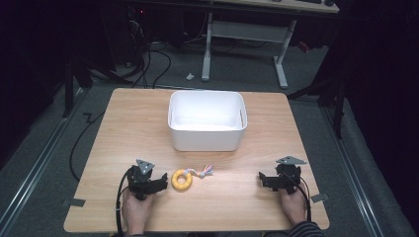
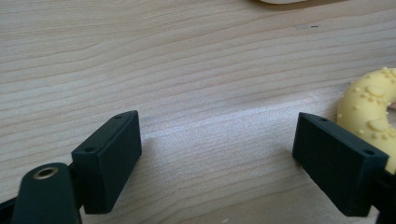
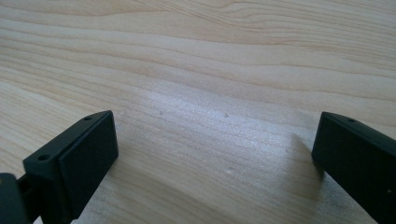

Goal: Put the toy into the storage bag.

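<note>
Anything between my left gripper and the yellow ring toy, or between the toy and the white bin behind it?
Nothing visible. The open left gripper sits right beside the yellow ring toy, only bare table between them. The short stretch of wood up to the white bin carries just the toy's own rope tail.

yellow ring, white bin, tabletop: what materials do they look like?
Yellow ring: likely soft rubber or silicone, matte, with moulded bumps over its surface. White bin: looks like smooth moulded plastic, with rounded corners and an even, faint sheen. Tabletop: wood or wood-look laminate, light with printed-looking grain lines and a dull reflection; can't tell which.
</note>
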